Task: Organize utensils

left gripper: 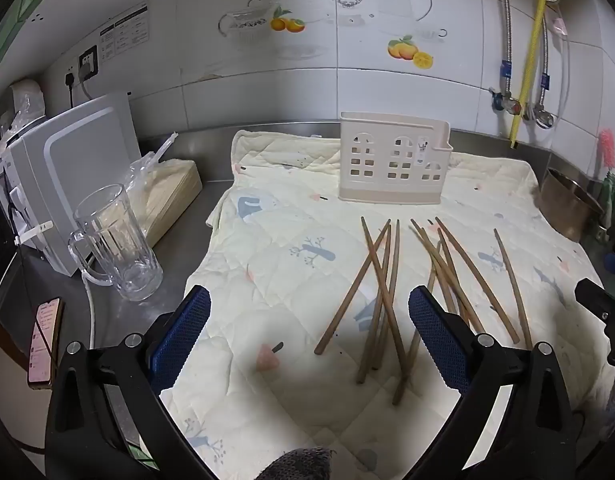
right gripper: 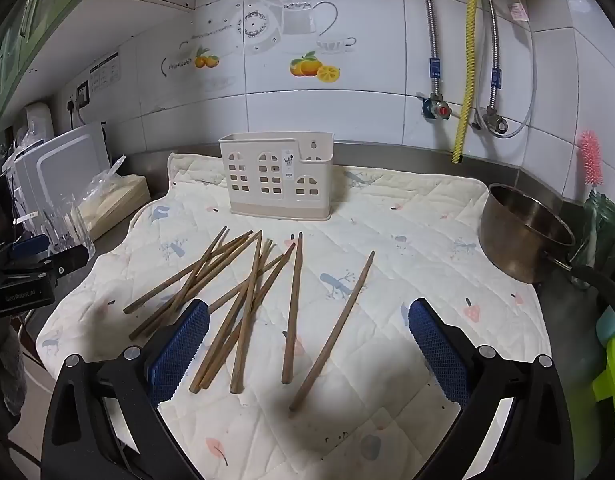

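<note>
The chopsticks [right gripper: 247, 312] lie loose on the quilt [right gripper: 407, 264], a scatter of brown sticks crossing one another near its middle, tips pointing roughly toward 12 o'clock. In the right wrist view most of them overlap in a fan at 9 to 10 o'clock of centre, with one stick [right gripper: 332, 334] lying apart at 3 o'clock of the bunch. In the left wrist view the chopsticks [left gripper: 381, 292] fall into two crossed clusters, with a single one [left gripper: 512, 284] off at 3 o'clock.

The holder [right gripper: 277, 174], a cream plastic box with window-shaped cutouts, stands upright on the quilt at 12 o'clock of the sticks, near the tiled wall; it shows again in the left view [left gripper: 393, 158]. No stick can be seen inside it.

The right gripper [right gripper: 309, 352] hovers over the near ends of the sticks, its jaws spread wide and grasping nothing. The left gripper [left gripper: 309, 340] hovers likewise above the quilt [left gripper: 275, 240], jaws released and empty.

Further out, a metal pot [right gripper: 523, 232] sits at 3 o'clock just off the quilt's edge. A glass mug [left gripper: 115, 240] stands at 9 o'clock on the steel counter [left gripper: 211, 148], beside a white appliance [left gripper: 67, 184], and a phone [left gripper: 45, 344] lies at 8 o'clock.
</note>
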A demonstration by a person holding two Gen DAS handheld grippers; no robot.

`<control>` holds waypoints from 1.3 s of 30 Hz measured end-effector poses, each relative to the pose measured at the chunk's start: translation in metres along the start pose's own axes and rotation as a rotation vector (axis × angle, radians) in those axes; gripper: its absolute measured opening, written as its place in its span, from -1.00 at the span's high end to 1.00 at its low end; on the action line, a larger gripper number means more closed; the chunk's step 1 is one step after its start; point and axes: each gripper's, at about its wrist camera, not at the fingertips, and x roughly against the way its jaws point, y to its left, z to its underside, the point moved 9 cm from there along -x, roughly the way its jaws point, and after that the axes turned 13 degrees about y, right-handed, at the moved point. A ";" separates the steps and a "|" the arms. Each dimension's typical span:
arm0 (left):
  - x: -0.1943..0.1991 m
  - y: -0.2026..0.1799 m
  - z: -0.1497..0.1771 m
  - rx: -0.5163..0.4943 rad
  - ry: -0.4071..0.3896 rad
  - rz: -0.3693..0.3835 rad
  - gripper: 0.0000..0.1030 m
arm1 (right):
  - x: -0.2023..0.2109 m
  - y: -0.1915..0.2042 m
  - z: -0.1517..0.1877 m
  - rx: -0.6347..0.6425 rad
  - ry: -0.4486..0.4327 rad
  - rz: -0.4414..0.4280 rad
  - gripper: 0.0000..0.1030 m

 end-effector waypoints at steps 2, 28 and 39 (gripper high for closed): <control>0.000 0.000 0.000 -0.002 0.000 0.001 -0.90 | 0.000 -0.001 0.000 -0.001 0.000 0.000 -0.88; 0.011 -0.004 0.011 -0.022 0.005 0.034 -0.90 | 0.005 0.003 0.005 0.008 -0.003 -0.005 -0.88; 0.028 -0.006 0.016 -0.034 -0.046 0.057 -0.90 | 0.016 0.009 0.007 0.022 -0.030 0.001 -0.88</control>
